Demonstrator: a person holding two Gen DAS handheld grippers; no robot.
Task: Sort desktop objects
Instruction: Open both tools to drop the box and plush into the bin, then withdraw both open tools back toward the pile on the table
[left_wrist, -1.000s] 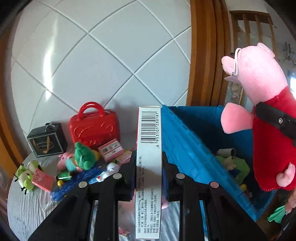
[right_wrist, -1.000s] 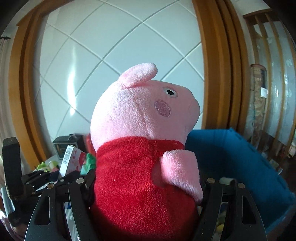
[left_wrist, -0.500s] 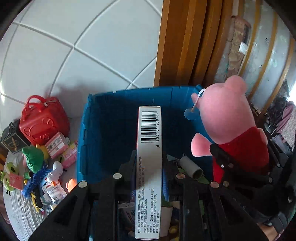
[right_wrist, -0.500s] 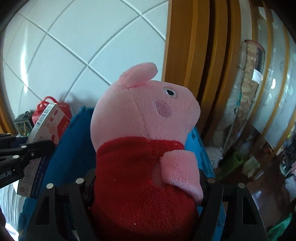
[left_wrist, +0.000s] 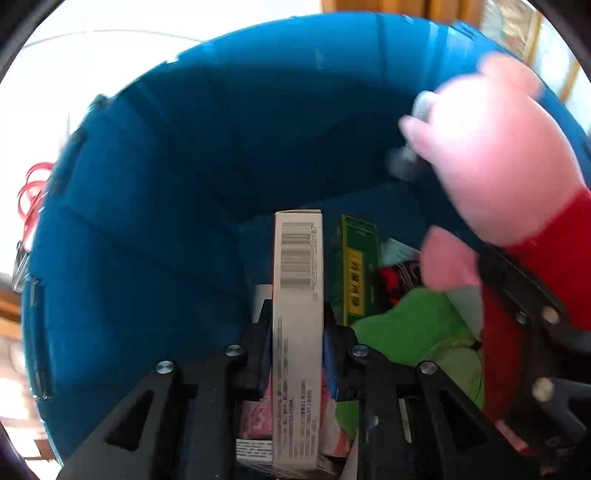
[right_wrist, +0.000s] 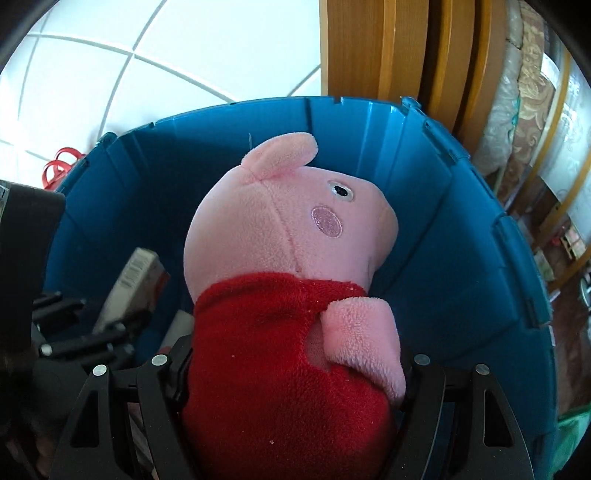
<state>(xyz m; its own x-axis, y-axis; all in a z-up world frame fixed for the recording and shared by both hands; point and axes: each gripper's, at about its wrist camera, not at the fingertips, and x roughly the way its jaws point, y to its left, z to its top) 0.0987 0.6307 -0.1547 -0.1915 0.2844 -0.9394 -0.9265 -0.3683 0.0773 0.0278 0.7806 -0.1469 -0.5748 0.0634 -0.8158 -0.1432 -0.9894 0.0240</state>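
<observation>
My left gripper (left_wrist: 297, 328) is shut on a slim white box with a barcode (left_wrist: 297, 295), held edge-up inside the blue bin (left_wrist: 147, 221). My right gripper (right_wrist: 295, 354) is shut on the red body of a pink pig plush (right_wrist: 288, 229), which hangs over the same blue bin (right_wrist: 461, 258). In the left wrist view the pig plush (left_wrist: 495, 166) fills the right side, with the right gripper's black finger (left_wrist: 517, 291) across its red dress. In the right wrist view the white box (right_wrist: 136, 280) and the left gripper (right_wrist: 110, 325) show at the left, low in the bin.
On the bin's floor lie a green box (left_wrist: 356, 273), a green soft toy (left_wrist: 417, 332) and other small items. A red handle (left_wrist: 31, 192) shows outside the bin's left wall. A wooden frame (right_wrist: 388, 48) and white tiled wall (right_wrist: 166, 55) stand behind.
Both grippers have swung from the table side over to the blue bin and tipped down into it, each still holding its object. The toy pile on the table has left view.
</observation>
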